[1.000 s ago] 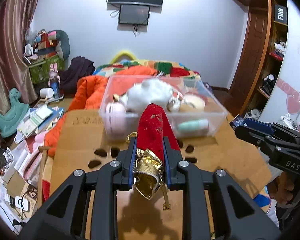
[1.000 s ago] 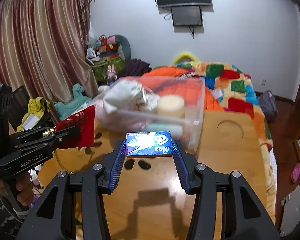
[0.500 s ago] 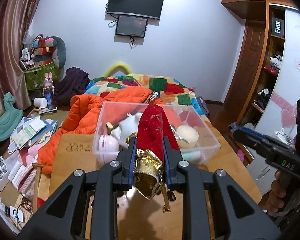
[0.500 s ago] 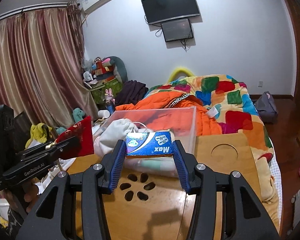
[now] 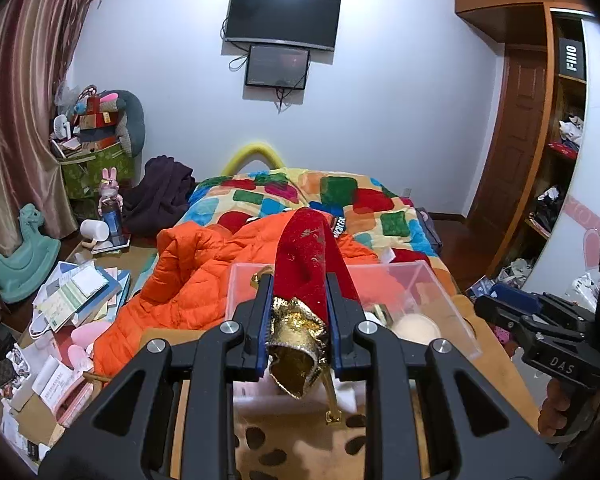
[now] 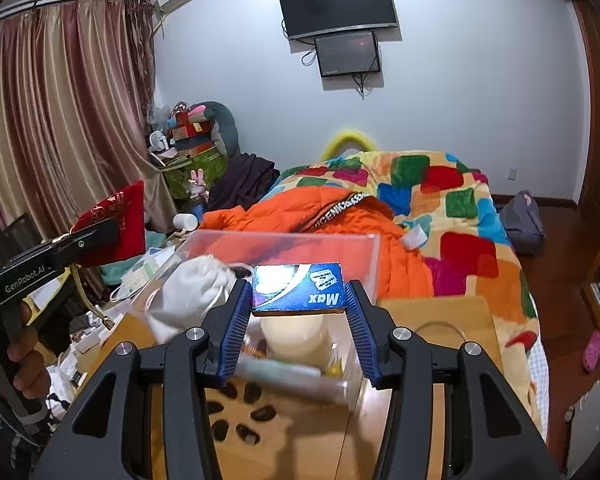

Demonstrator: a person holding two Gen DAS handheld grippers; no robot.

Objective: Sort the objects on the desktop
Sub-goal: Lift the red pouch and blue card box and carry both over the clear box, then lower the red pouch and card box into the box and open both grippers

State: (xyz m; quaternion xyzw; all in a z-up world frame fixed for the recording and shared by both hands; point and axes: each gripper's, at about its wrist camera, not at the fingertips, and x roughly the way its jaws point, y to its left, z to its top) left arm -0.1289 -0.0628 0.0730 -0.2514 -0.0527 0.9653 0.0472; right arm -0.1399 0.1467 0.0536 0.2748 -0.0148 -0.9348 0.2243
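Observation:
My left gripper (image 5: 298, 312) is shut on a red and gold cloth pouch (image 5: 306, 264) and holds it above the near edge of a clear plastic bin (image 5: 440, 280). The pouch also shows in the right wrist view (image 6: 116, 224). My right gripper (image 6: 298, 312) is shut on a blue box marked "Max" (image 6: 298, 288) and holds it over the same bin (image 6: 364, 248). In the bin lie a white drawstring bag (image 6: 192, 292), a cream round jar (image 6: 296, 336) and other small items.
The bin stands on a wooden table (image 6: 440, 320) with dark paw-shaped cutouts (image 6: 244, 412). Behind it is a bed with an orange jacket (image 5: 188, 280) and a patchwork blanket (image 6: 460, 200). Books and papers (image 5: 76, 292) litter the floor at left.
Both grippers have risen and moved forward over the bin, each keeping hold of its object. The bin now sits lower and closer in both views.

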